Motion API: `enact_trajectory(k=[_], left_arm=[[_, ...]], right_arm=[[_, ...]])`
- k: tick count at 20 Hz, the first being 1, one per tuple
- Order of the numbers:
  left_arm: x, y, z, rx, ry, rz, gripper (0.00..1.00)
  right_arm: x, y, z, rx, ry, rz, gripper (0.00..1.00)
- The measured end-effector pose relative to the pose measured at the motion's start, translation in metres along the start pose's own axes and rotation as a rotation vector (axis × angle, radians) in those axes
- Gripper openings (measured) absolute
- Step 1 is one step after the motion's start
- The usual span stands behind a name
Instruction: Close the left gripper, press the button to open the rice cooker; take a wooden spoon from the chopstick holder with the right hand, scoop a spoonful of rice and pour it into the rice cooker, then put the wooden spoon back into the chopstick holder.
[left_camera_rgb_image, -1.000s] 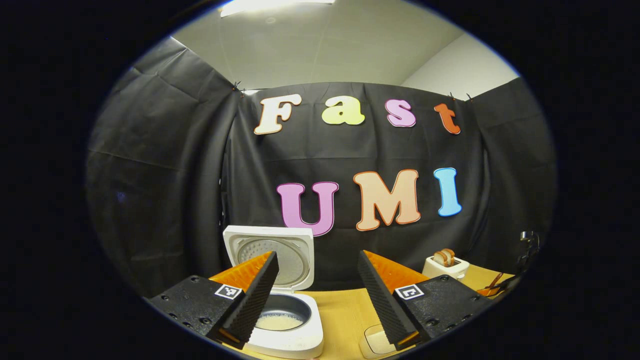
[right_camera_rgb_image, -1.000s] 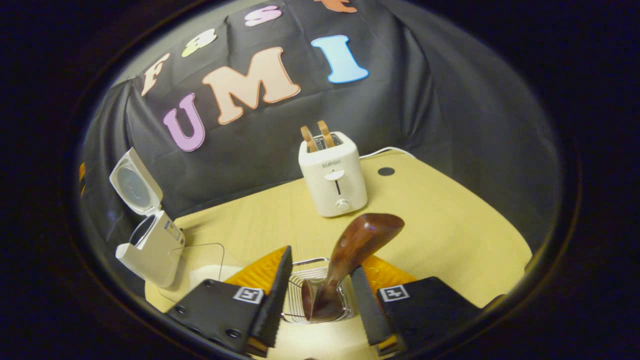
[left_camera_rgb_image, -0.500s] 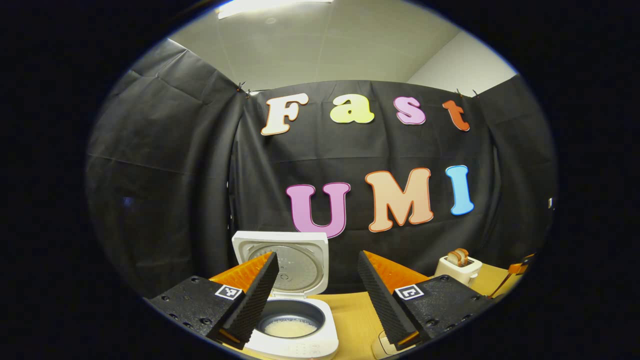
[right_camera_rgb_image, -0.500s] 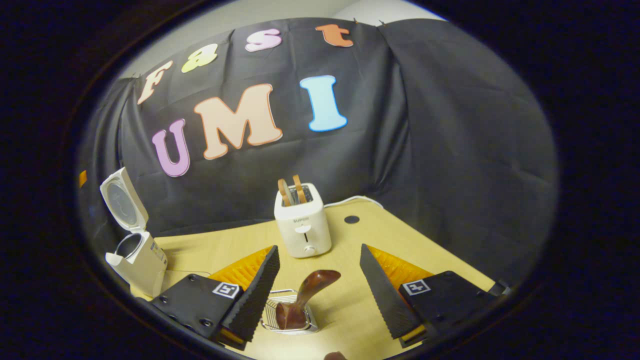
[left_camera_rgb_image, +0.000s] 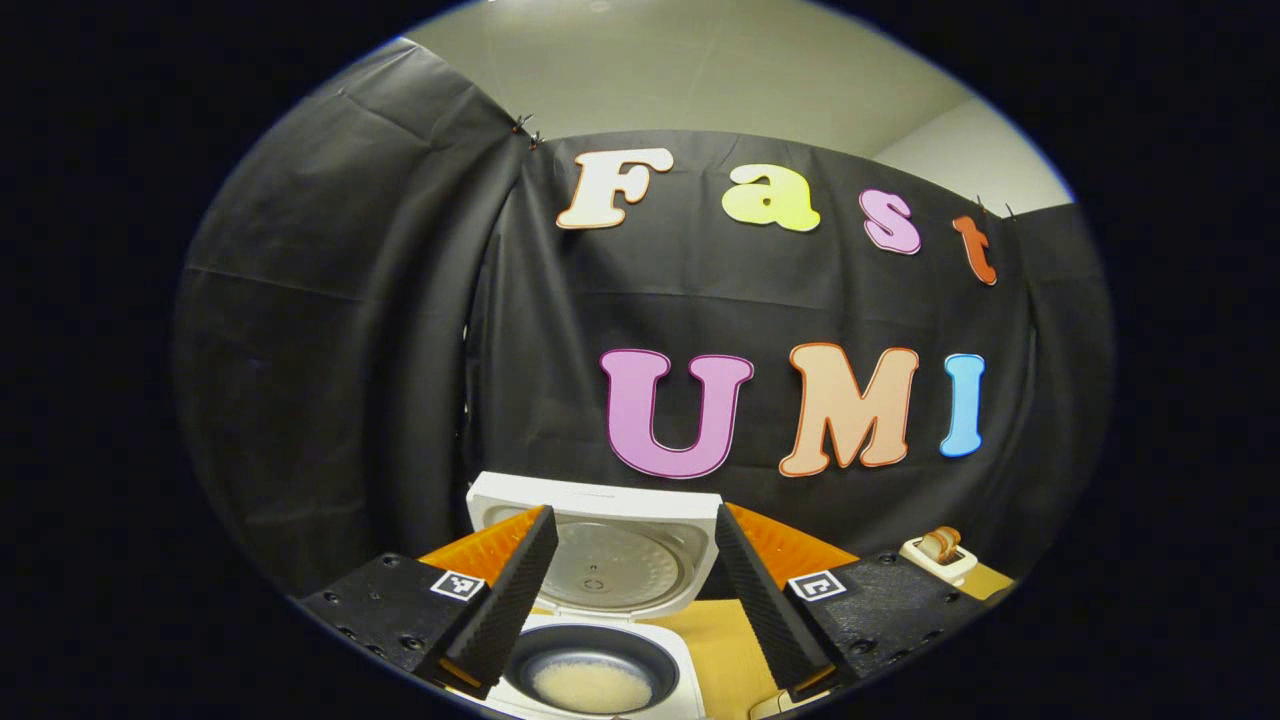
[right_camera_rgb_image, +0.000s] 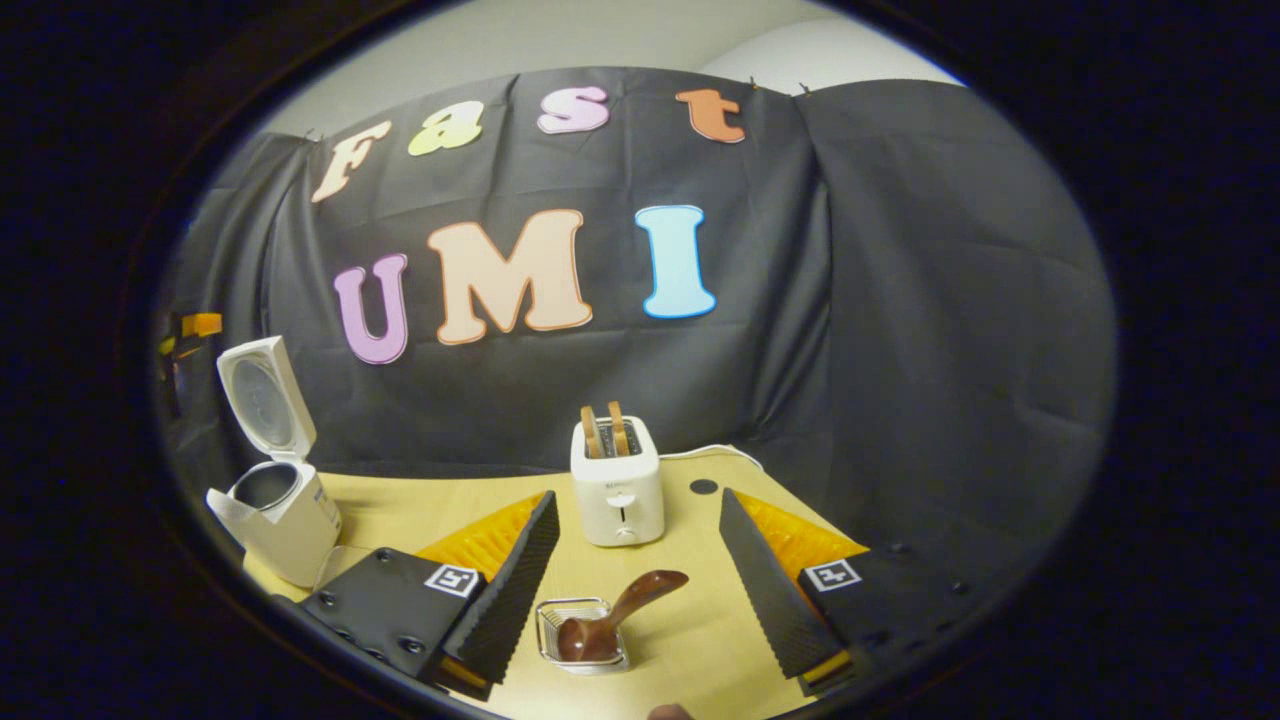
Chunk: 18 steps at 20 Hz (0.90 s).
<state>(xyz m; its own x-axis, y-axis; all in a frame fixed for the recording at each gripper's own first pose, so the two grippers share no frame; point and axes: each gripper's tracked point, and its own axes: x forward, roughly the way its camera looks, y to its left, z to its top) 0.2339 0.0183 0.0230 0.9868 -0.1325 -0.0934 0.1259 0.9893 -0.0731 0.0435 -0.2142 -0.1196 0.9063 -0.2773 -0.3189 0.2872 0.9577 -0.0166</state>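
Left hand-held gripper (left_camera_rgb_image: 632, 600): released, empty
Cooker (left_camera_rgb_image: 600, 600): lid up, rice inside, just ahead
Right hand-held gripper (right_camera_rgb_image: 640, 580): released, empty
Spoon (right_camera_rgb_image: 620, 615): in holder (right_camera_rgb_image: 583, 637), between its fingers

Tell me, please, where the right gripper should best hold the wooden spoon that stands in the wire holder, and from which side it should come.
Probably the free end of the wooden spoon, leaning up and right out of the chopstick holder. Its other end sits inside the wires, out of reach. The right gripper, open, could come from above, jaws across the leaning shaft.
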Motion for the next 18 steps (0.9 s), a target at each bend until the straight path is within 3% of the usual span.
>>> enact_trajectory(k=[7,13,18], left_arm=[[0.070,0.025,0.012,0.020,-0.004,0.001,0.91],[0.122,0.039,-0.018,0.052,0.076,0.019,0.93],[0.137,0.045,-0.037,0.097,0.125,0.042,0.91]], right_arm=[[-0.017,0.010,-0.011,-0.029,0.028,-0.009,1.00],[-0.029,0.000,-0.024,-0.031,0.065,-0.035,1.00],[-0.038,0.006,-0.024,-0.031,0.080,-0.035,1.00]])
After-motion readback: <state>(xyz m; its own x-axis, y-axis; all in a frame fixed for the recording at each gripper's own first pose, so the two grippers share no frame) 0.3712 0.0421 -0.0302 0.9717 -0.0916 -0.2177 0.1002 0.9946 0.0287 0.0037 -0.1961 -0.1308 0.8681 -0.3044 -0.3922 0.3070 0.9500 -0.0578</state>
